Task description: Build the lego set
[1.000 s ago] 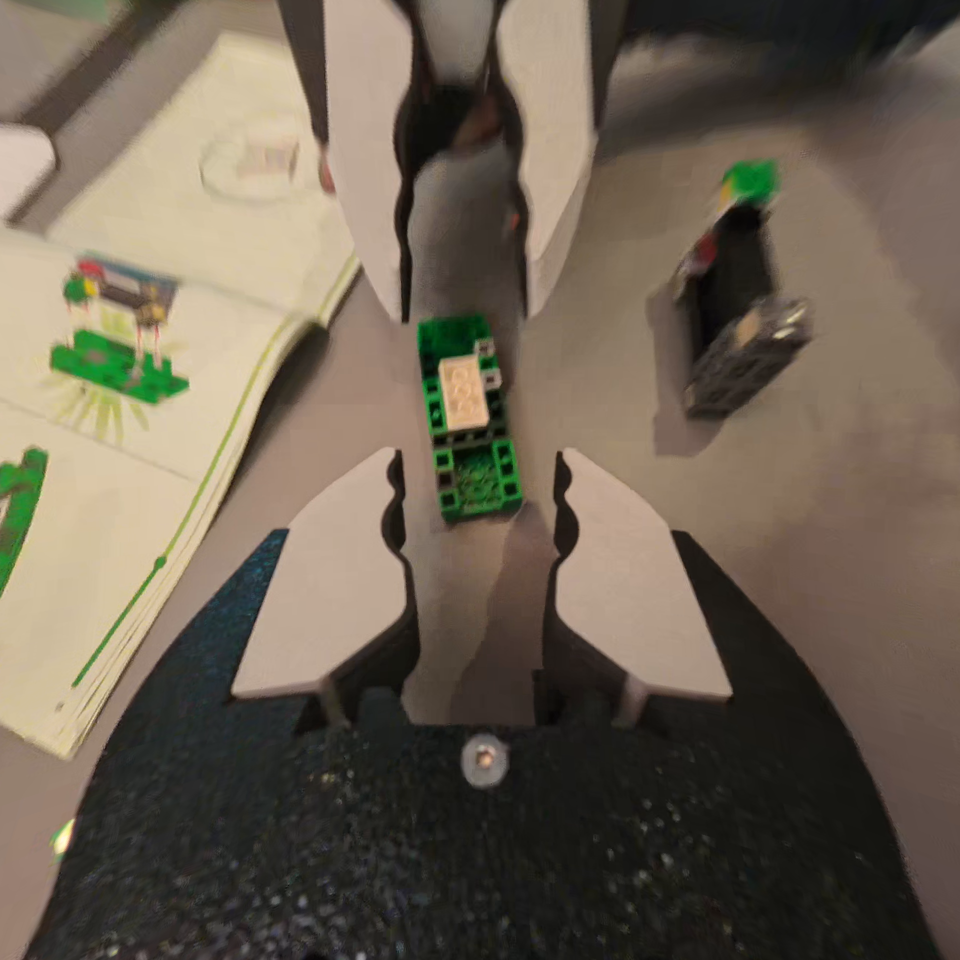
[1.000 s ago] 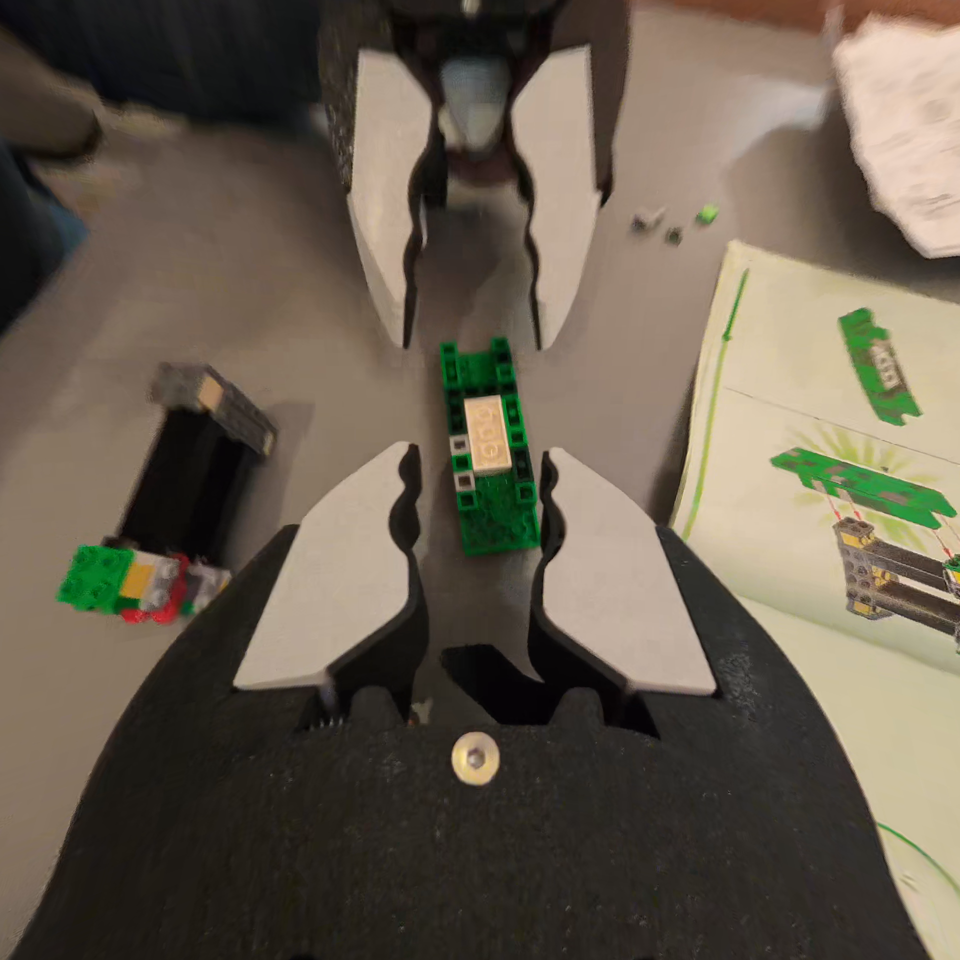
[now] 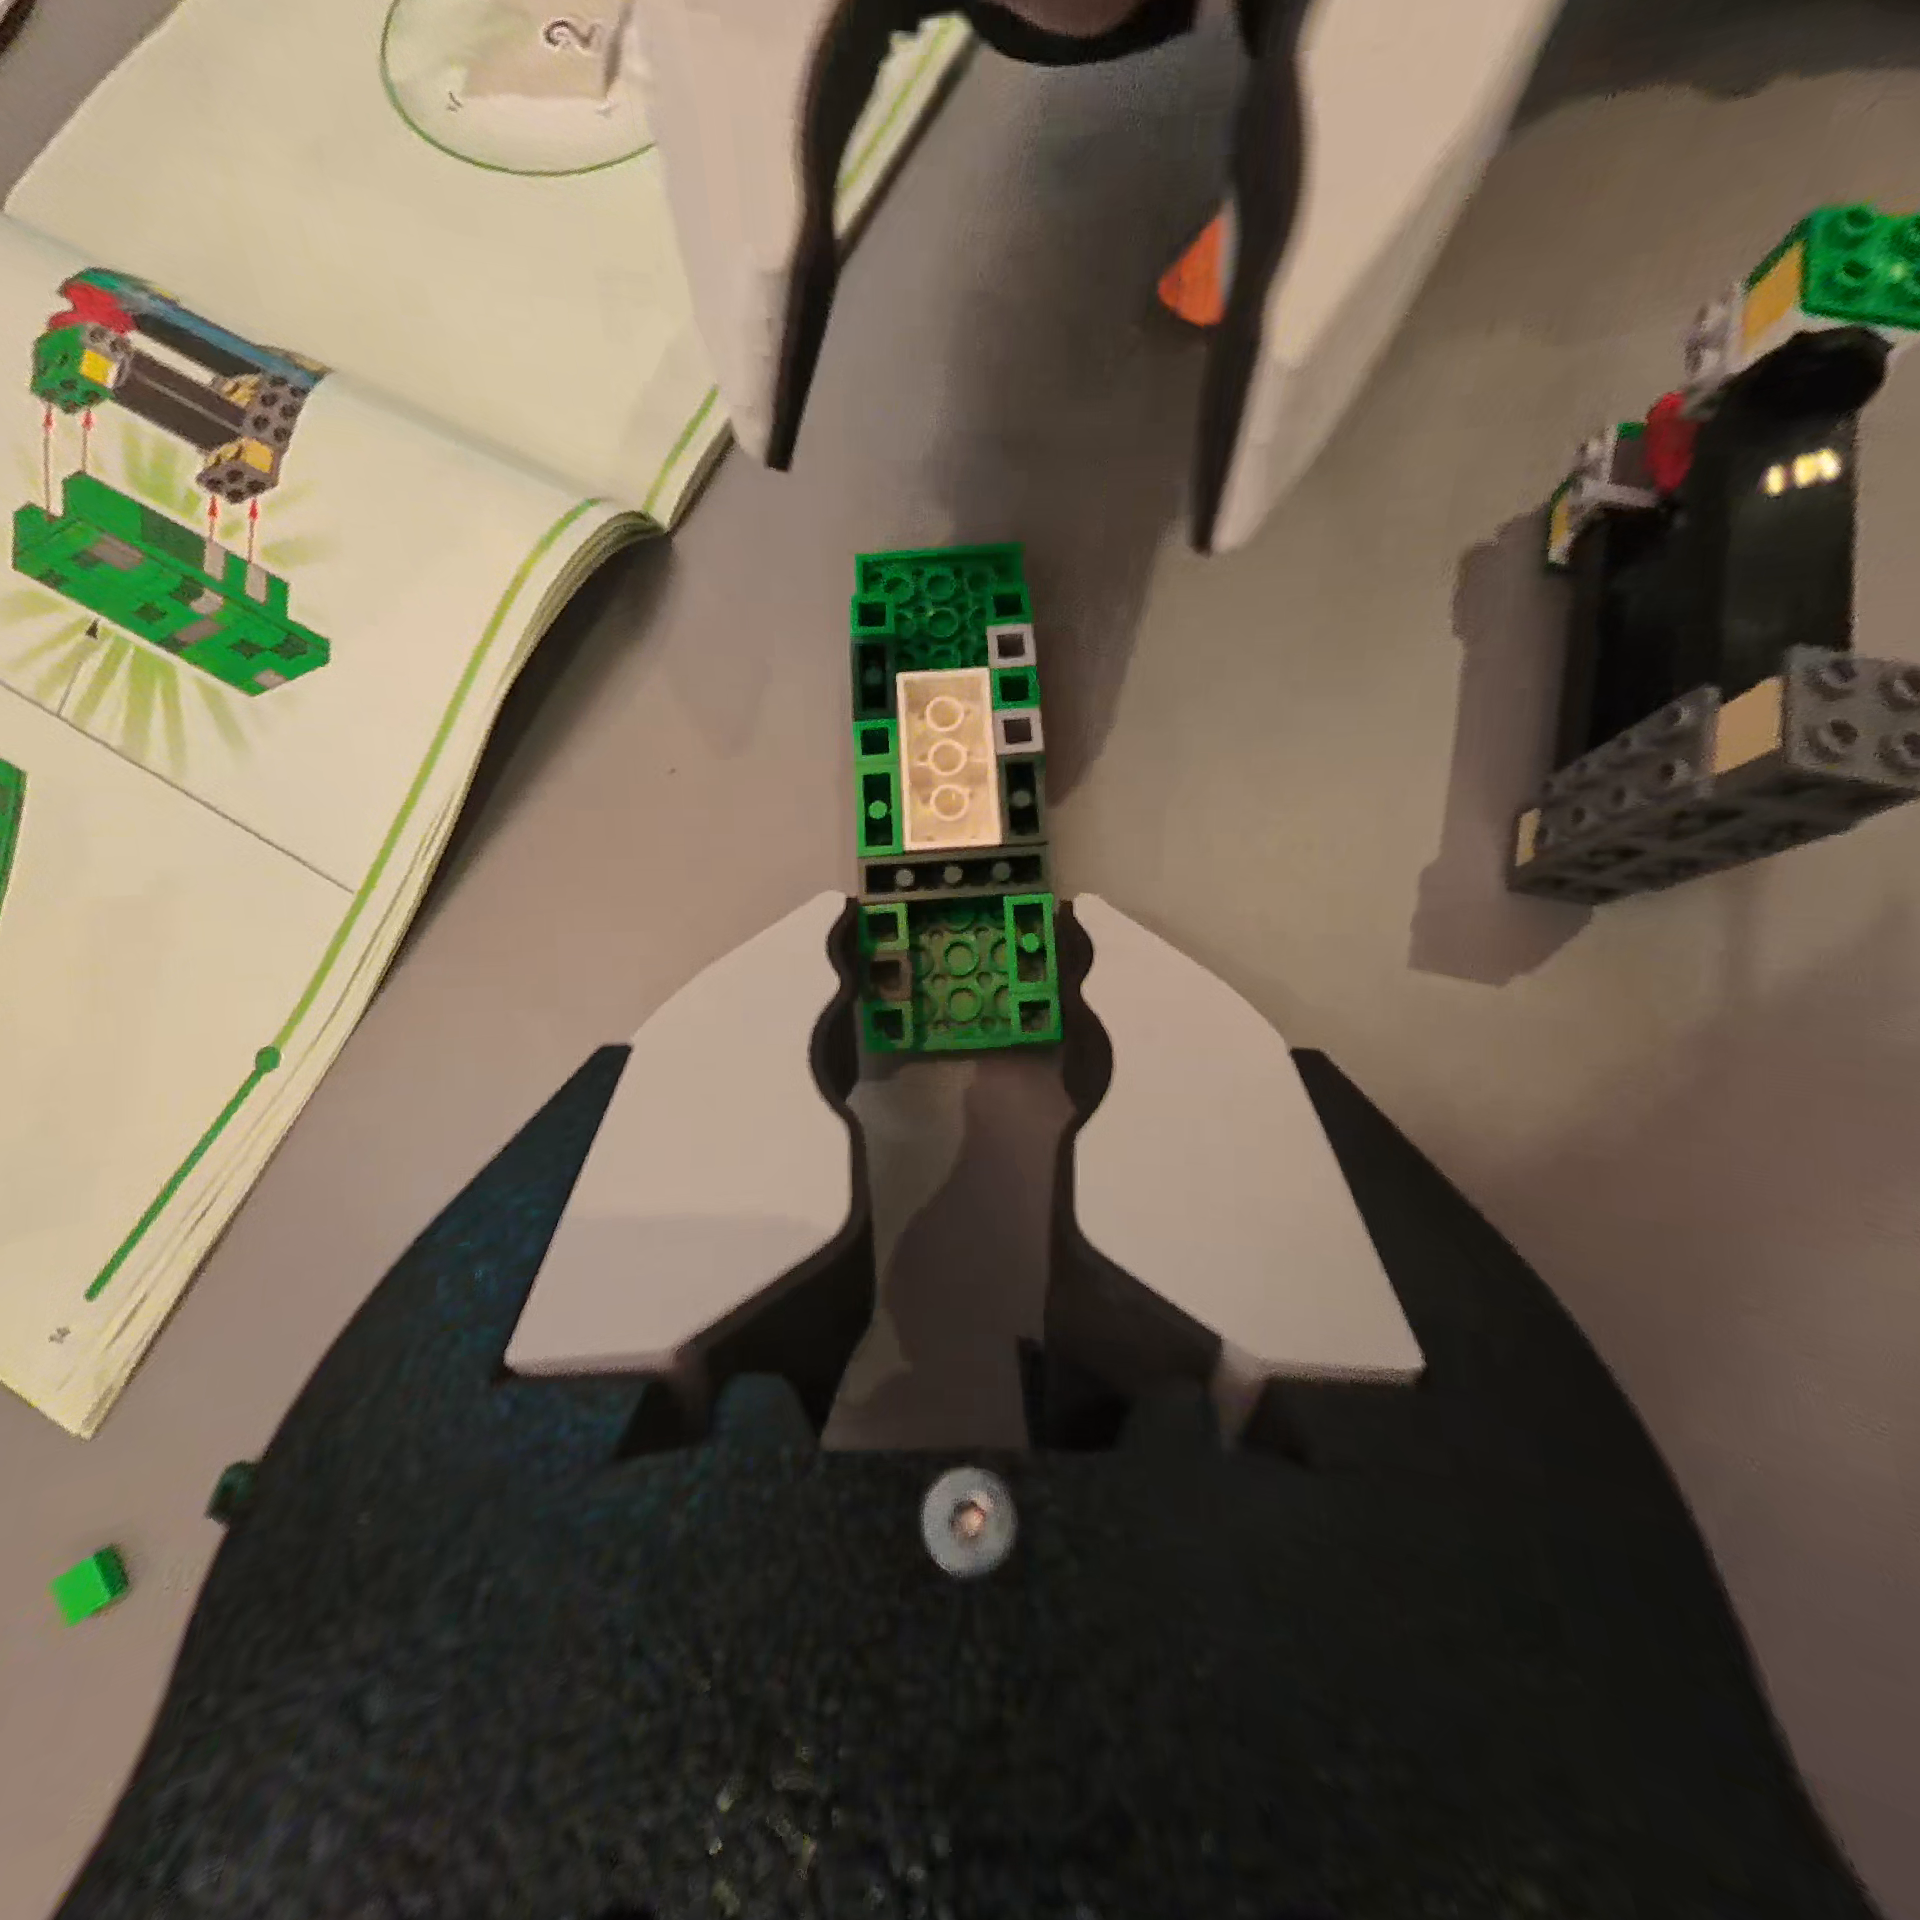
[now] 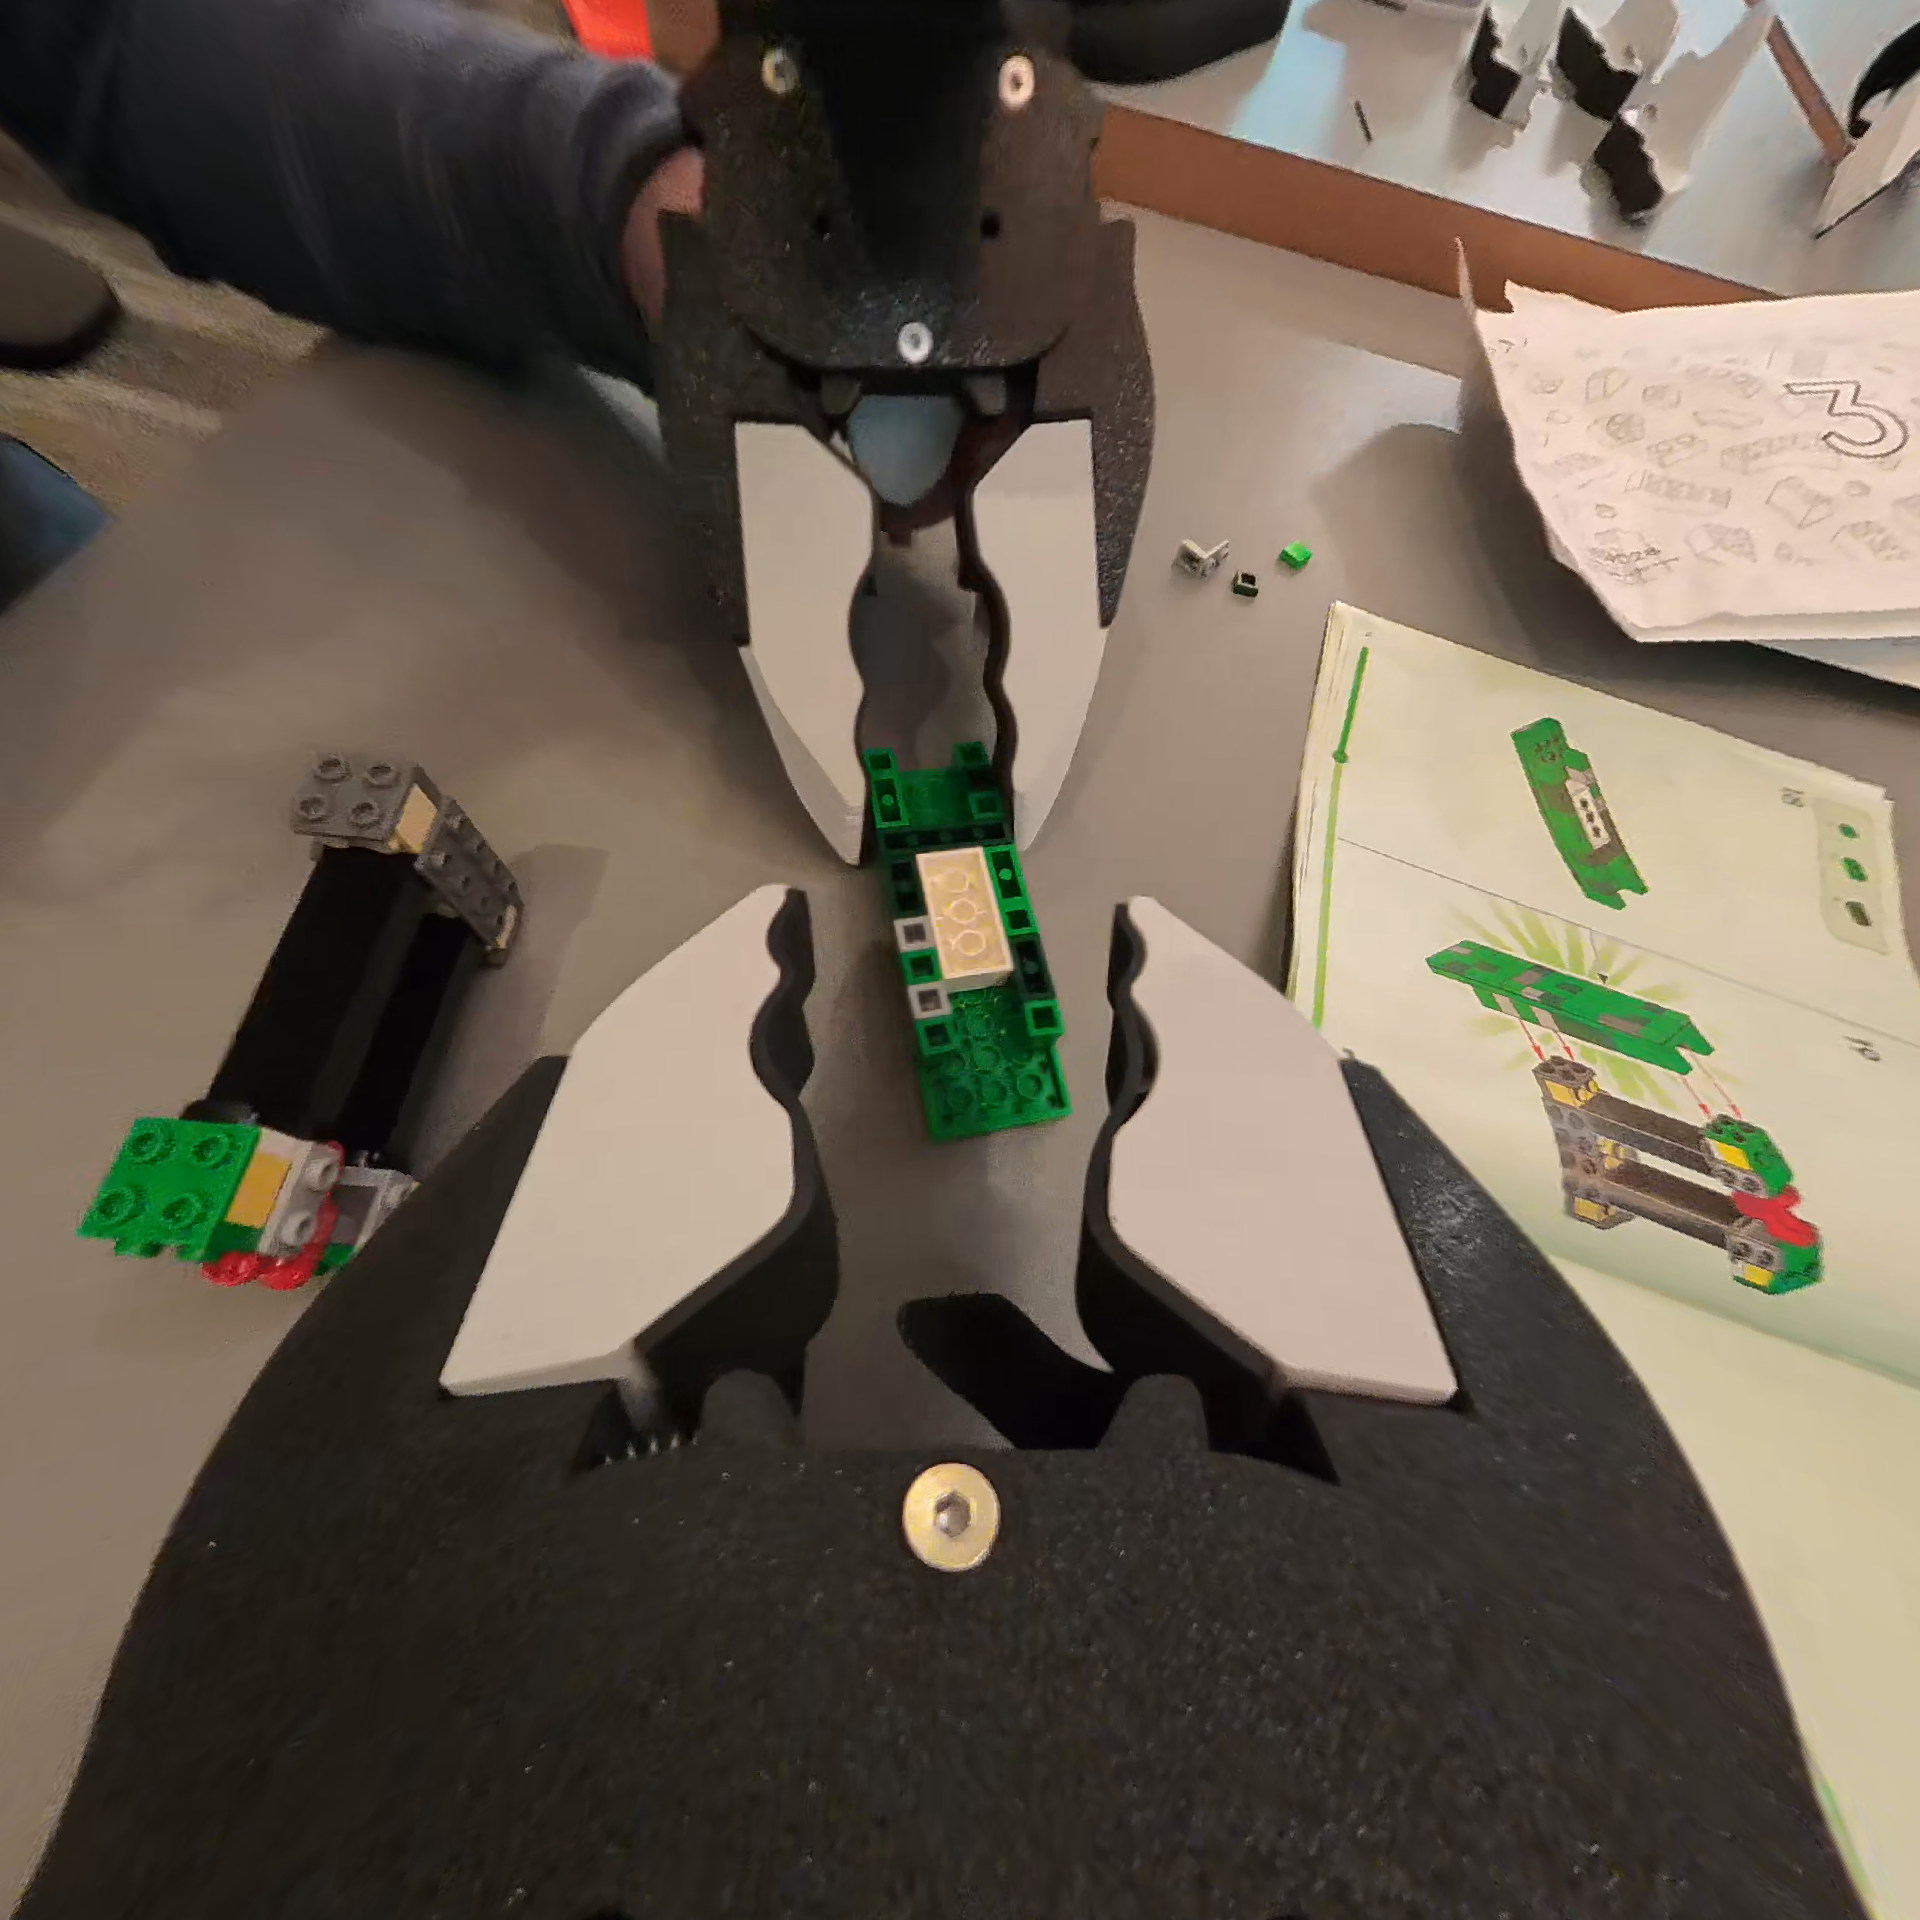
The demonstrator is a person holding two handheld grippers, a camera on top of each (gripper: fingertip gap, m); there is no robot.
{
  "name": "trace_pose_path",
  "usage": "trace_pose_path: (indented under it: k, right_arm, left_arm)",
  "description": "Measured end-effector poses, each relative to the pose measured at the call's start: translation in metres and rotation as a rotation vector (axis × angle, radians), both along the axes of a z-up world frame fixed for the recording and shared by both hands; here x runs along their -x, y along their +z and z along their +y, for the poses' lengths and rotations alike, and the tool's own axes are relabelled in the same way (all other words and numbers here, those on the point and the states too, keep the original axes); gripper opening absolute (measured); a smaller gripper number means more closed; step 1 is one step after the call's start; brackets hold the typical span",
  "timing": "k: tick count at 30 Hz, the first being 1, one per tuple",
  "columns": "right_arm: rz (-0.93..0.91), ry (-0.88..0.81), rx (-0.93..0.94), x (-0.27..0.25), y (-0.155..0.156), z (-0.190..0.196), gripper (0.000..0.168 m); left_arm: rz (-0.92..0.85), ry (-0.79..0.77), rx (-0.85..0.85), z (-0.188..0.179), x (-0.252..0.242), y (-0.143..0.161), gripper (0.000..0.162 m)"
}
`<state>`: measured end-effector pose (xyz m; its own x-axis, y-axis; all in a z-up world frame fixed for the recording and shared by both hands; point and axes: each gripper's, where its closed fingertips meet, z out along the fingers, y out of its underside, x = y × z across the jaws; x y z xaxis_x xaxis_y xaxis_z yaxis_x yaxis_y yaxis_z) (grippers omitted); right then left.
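Observation:
A green lego assembly (image 3: 940, 613) with a white brick on top lies flat on the grey table, studs down. My left gripper (image 3: 956, 914) is shut on its near end, one finger against each side. In the right wrist view the same assembly (image 4: 987, 1081) lies between the wide-open fingers of my right gripper (image 4: 956, 909), which do not touch it. The left gripper (image 4: 935, 831) holds its far end there. The right gripper (image 3: 987, 488) shows open at the top of the left wrist view. A black, grey and green assembly (image 3: 1714, 623) (image 4: 332, 997) lies to the side.
An open instruction booklet (image 3: 312, 883) (image 4: 1455, 810) lies beside the green assembly. A printed paper bag (image 4: 1714, 447) and three tiny loose pieces (image 4: 1205, 556) lie at the back right. A small green piece (image 3: 88, 1584) lies near the booklet. A person's dark sleeve (image 4: 364, 156) reaches in. The gap from one gripper's tips to the other's is roughly 6 centimetres.
My left gripper has moved forward and closed on the green assembly's end. My right gripper's fingers have spread wider apart. The green assembly has turned slightly.

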<state>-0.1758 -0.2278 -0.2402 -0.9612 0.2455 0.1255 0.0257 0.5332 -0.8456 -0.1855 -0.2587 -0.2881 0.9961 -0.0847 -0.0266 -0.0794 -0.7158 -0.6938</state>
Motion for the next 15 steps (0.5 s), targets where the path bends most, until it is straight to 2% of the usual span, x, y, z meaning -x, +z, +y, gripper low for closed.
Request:
trace_pose_path:
  k: [2, 5, 9, 15]
  right_arm:
    - [0.096, -0.041, -0.089, 0.003, -0.005, 0.0, 0.064]
    - [0.327, -0.096, -0.265, 0.014, -0.01, 0.004, 0.064]
    - [0.565, -0.085, -0.488, 0.023, -0.017, 0.002, 0.062]
    - [0.612, -0.115, -0.603, 0.034, -0.032, 0.001, 0.043]
  left_arm:
    - [-0.059, 0.05, -0.029, 0.001, 0.004, 0.002, 0.035]
    - [-0.197, 0.105, -0.114, 0.004, 0.006, 0.012, 0.034]
    - [-0.306, 0.133, -0.212, 0.007, 0.008, 0.029, 0.034]
    - [-0.354, 0.164, -0.22, 0.006, 0.012, 0.025, 0.035]
